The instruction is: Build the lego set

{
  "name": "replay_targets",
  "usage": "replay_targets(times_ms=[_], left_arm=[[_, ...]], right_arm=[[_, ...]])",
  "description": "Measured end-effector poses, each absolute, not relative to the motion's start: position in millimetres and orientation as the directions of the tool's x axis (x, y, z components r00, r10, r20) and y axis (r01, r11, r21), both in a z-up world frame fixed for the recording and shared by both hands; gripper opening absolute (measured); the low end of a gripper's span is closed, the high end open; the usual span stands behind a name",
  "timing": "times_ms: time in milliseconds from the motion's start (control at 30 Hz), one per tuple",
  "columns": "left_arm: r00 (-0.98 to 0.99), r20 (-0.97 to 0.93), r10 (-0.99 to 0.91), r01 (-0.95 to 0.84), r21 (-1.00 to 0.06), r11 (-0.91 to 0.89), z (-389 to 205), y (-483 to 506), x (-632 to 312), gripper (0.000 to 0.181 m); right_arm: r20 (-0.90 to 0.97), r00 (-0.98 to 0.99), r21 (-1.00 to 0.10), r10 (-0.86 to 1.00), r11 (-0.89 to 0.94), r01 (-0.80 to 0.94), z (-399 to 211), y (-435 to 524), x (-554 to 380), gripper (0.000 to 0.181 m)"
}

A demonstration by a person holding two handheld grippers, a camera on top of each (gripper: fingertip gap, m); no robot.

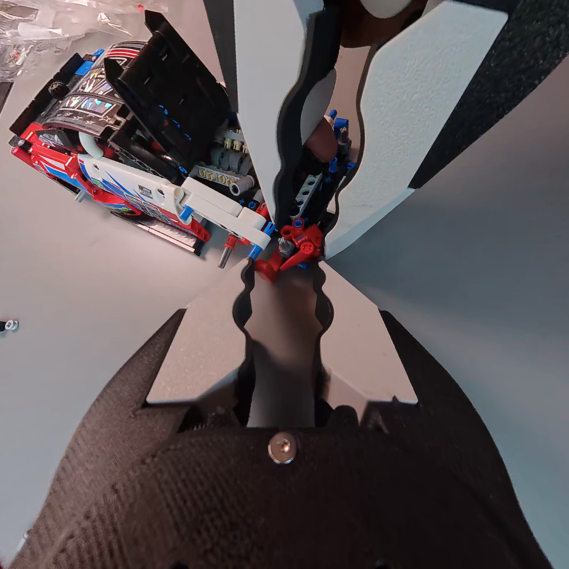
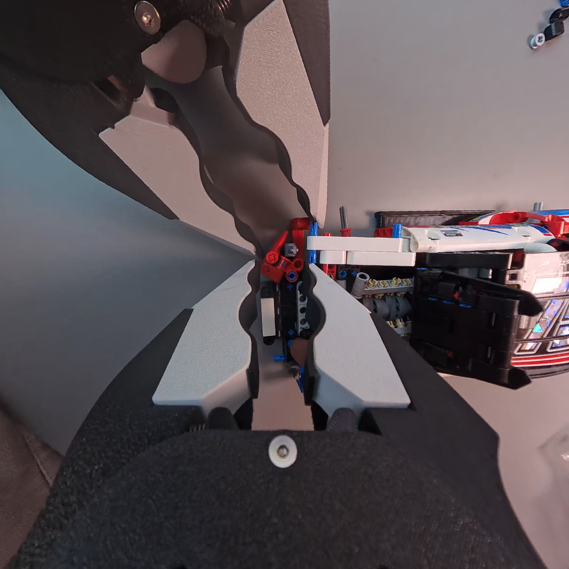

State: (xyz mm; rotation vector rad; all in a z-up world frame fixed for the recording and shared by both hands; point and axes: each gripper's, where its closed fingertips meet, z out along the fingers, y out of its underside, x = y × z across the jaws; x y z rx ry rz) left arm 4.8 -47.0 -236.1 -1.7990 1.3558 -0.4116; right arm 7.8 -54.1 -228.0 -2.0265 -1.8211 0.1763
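Clamping the car's (image 2: 462, 277) black frame end, right gripper (image 2: 281, 271) holds across it. Left gripper (image 1: 284, 261) meets it tip-to-tip, jaws pinching the red connector cluster (image 1: 300, 243).

Part-built red-white-black lego car (image 1: 129, 160) lying on table.

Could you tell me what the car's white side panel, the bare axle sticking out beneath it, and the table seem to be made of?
White side panel: apparently moulded plastic, smooth and semi-glossy, with soft highlights and rounded edges. Axle: grey with a bright streak along it; it looks metallic, but could be grey plastic. Table: matte pale grey, even and grainless, probably laminate or painted board; the views leave that open.
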Motion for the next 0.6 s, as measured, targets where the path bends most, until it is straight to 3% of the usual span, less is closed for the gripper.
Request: replay_targets(times_ms=[600], left_arm=[[0.377,-0.206,-0.903,-0.634,-0.768,-0.090,-237.0,-46.2,11.8,0.033]], right_arm=[[0.110,0.144,-0.400,0.983,-0.089,0.912,-220.7,-56.3,17.0,0.022]])
